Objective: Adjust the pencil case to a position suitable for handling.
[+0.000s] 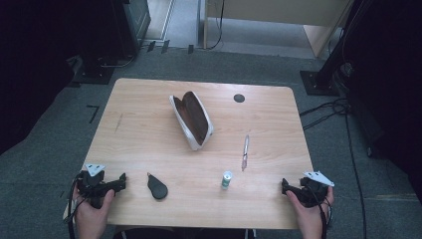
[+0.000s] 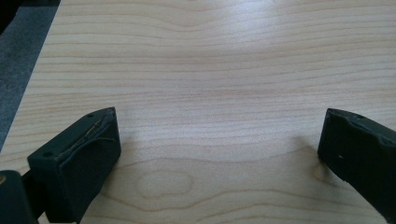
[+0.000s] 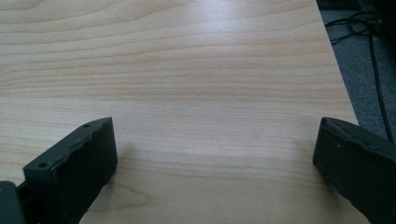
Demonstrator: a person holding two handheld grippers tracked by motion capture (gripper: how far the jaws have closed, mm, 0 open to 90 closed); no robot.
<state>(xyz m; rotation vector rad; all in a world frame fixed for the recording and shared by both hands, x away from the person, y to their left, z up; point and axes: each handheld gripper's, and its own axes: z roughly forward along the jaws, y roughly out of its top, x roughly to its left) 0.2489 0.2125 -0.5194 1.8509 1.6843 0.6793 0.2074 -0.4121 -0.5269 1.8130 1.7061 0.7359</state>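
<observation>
Tabletop [image 1: 149,144] of pale wood, seen from above, with a person's two hands entering at the bottom edge of the frame. The left gripper [image 1: 121,181] rests at the lower left corner of the table, the right gripper [image 1: 284,186] at the lower right. Each gripper's own view looks along its two black jaws, which stand wide apart over bare wood with nothing between them; both are open and hold nothing.

Four small things lie between and beyond the hands. Nearest the left gripper, low and left of centre, sits a dark teardrop-shaped object [image 1: 157,188]. Low and right of centre stands a small green and white tube [image 1: 226,179], upright. Above and right of it lies a slim pen [image 1: 245,152], pointing up the frame. In the upper middle an open glasses case [image 1: 192,119] lies at a slant, white outside and brown inside.

Judging from this layout, the likely work is gathering the small items into the case. The upright tube looks easy to tip with a sideways nudge from a jaw and would then roll. The pen lies flat and thin, so jaws closing too high could slide over it or spin it away.
</observation>
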